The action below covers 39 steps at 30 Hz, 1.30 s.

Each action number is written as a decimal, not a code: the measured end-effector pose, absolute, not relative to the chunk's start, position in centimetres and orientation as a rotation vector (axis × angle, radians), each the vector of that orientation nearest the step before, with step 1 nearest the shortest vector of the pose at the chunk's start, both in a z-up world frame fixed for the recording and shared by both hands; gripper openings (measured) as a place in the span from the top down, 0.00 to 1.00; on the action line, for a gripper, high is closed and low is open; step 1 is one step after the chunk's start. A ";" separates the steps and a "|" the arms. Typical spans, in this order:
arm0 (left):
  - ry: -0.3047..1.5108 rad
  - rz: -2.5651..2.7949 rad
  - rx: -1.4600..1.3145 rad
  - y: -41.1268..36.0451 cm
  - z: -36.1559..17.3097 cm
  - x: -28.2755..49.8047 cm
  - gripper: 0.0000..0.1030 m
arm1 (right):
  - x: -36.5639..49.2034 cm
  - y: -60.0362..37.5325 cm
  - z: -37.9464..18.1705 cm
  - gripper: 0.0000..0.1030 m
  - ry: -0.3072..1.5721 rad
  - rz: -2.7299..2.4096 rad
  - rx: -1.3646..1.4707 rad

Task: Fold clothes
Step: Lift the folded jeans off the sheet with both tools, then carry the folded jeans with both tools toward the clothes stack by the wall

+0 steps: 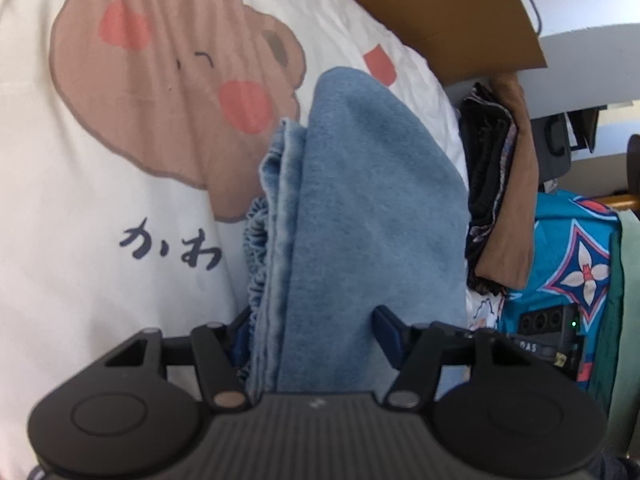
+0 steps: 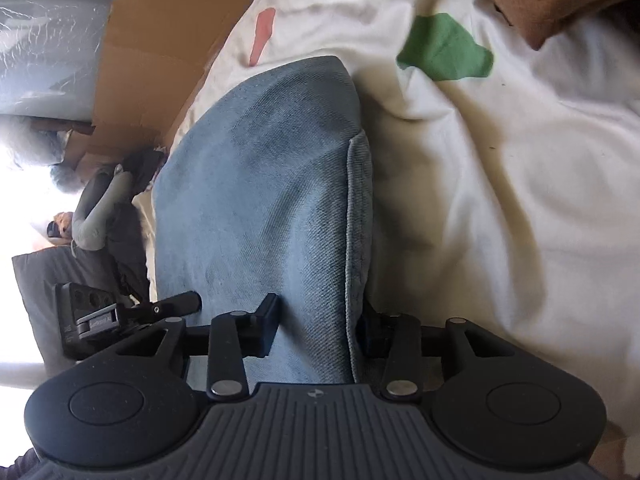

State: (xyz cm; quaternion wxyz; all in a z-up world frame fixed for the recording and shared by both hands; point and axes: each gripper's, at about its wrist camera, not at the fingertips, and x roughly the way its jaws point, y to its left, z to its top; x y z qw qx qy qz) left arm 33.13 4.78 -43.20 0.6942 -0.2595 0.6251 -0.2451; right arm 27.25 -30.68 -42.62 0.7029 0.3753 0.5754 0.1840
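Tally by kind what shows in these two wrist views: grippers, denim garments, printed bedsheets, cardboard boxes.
Grippers: 2, the left gripper and the right gripper
Denim garment: 1, clamped by both
Printed bedsheet: 1
Cardboard box: 1
Total: 5

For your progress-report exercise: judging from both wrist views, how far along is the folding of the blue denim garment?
Done: the denim garment is already doubled over, its layered edges showing beside the elastic waistband.
In hand: the left gripper and right gripper each clamp it above the white bear-print sheet.
Left: laying it down, perhaps beside the stacked clothes.
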 end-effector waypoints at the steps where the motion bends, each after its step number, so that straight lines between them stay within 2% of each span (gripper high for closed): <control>1: 1.404 -0.542 -0.569 4.6 -42.9 33.1 0.44 | 27.3 -30.4 -42.3 0.69 1.289 0.397 0.823; 3: 1.423 -0.529 -0.555 4.4 -42.5 33.2 0.46 | 27.5 -30.0 -41.6 0.73 1.310 0.379 0.795; 9: 1.454 -0.493 -0.504 3.5 -41.5 33.4 0.49 | 28.3 -28.8 -40.4 0.75 1.362 0.367 0.693; 15: 1.414 -0.444 -0.497 3.6 -40.5 32.5 0.52 | 27.7 -29.0 -39.4 0.80 1.314 0.397 0.674; 20: 1.390 -0.415 -0.524 3.7 -38.9 31.3 0.55 | 26.8 -29.1 -37.0 0.80 1.274 0.419 0.684; 39: 1.305 -0.373 -0.508 0.2 -29.1 29.4 0.55 | 25.1 -33.0 -28.1 0.80 1.112 0.514 0.763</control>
